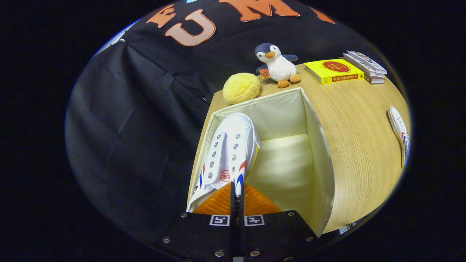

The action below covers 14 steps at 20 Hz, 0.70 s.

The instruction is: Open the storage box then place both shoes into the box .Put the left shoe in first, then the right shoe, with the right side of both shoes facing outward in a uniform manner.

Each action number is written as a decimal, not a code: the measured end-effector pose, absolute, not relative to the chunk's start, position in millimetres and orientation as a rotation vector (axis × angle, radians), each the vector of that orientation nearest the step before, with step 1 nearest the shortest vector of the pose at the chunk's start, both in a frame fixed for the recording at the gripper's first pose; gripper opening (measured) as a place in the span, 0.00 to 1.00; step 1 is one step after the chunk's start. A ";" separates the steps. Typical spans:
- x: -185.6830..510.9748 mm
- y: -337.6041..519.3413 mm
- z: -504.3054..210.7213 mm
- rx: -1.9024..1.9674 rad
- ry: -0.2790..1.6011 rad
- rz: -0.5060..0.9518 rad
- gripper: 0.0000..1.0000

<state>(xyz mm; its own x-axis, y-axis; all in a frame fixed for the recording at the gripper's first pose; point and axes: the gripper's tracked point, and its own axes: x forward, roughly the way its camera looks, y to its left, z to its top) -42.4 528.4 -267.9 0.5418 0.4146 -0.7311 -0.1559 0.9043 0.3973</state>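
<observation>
- Gripper (pixel 237 198), lower centre of frame: fingers drawn nearly together, pinching the edge of a shoe's opening between them; no gap seen beyond the fabric they clamped.
- Shoe (pixel 227 153), one, white canvas with metal eyelets and red and blue stripes: held just ahead of the fingers, toe pointing away, inside the box along its left wall.
- Box (pixel 320 156), one, cream fabric, open at the top: sat at the centre of frame on the table; its floor to the right of the held shoe was bare.
- Second shoe (pixel 399 134), one, same pattern: lay on the table at the right of frame, well apart from the box.
- Table (pixel 356 120), one, light wood.
- Penguin (pixel 277 65), one, plush: stood beyond the box, upper centre.
- Yellow plush (pixel 241 88), one, round: sat left of the penguin, near the box's far corner.
- Yellow book (pixel 334 71), one: lay right of the penguin.
- Pale books (pixel 364 65), a small stack, count unclear: lay beside the yellow book, upper right.
</observation>
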 end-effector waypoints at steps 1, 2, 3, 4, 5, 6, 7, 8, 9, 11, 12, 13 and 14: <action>-40.9 529.3 -268.1 0.298 0.937 0.341 0.00; -39.1 530.1 -270.5 0.292 0.935 0.336 0.00; -38.7 530.1 -275.0 0.285 0.948 0.327 0.00; -38.0 530.9 -280.9 0.280 0.960 0.316 0.02; -37.2 531.3 -288.3 0.266 0.977 0.307 0.03; -37.1 531.3 -296.3 0.251 0.993 0.301 0.03; -37.4 534.2 -301.6 0.242 0.994 0.306 0.03; -38.7 535.1 -305.3 0.222 1.000 0.316 0.03; -41.4 537.4 -303.2 0.227 0.998 0.338 0.03; -41.1 547.7 -290.5 0.255 0.970 0.377 0.17; -41.4 547.8 -282.5 0.245 0.955 0.392 0.40; -40.6 545.8 -275.8 0.239 0.940 0.405 0.52; -40.5 543.3 -268.6 0.240 0.930 0.414 0.65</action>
<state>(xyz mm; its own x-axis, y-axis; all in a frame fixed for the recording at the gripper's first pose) -40.5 543.3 -268.6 0.5275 0.4445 -0.7240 -0.2408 0.8955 0.3743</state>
